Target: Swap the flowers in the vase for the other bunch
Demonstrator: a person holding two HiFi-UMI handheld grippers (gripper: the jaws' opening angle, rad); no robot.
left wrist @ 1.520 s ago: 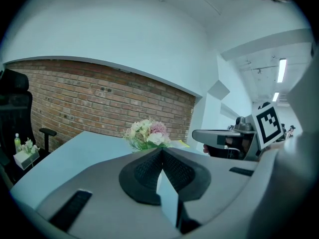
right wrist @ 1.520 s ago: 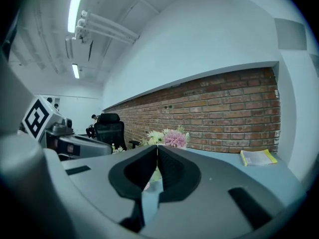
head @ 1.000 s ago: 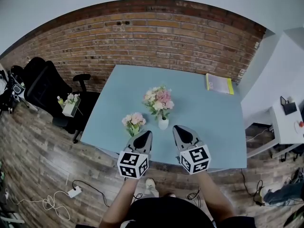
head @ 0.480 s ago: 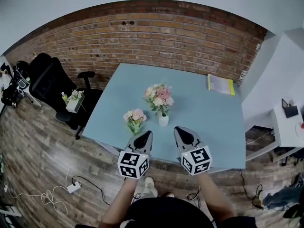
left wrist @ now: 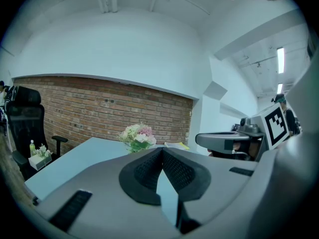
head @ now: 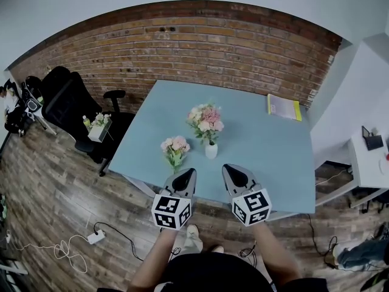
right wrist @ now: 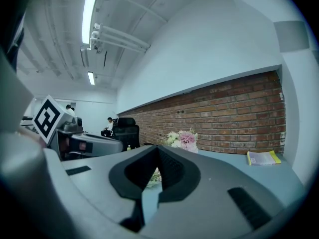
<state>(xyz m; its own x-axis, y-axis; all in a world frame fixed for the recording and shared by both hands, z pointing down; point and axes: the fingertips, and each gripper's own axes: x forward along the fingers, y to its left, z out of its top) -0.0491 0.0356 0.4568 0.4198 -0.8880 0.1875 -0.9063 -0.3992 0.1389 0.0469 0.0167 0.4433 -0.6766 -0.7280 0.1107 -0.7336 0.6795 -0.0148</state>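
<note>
1 bunch [head: 205,121] sits in the vase [head: 211,151], the other bunch [head: 175,148] beside it, swapped or not; left hand-held gripper [head: 185,174] and right hand-held gripper [head: 233,170] hover closed, empty.

My head view is evenly, softly lit; the blue table [head: 267,145] reads uniformly bright. Fisheye bows the brick wall [head: 182,35] near the edges. In the right gripper view a ceiling tube light [right wrist: 89,11] flares at 11 o'clock. Dark vignette rings both gripper views; the left gripper [left wrist: 162,149] looks soft.

Head view looks down; both gripper views, level, apparently share the bouquet [left wrist: 137,135].
</note>
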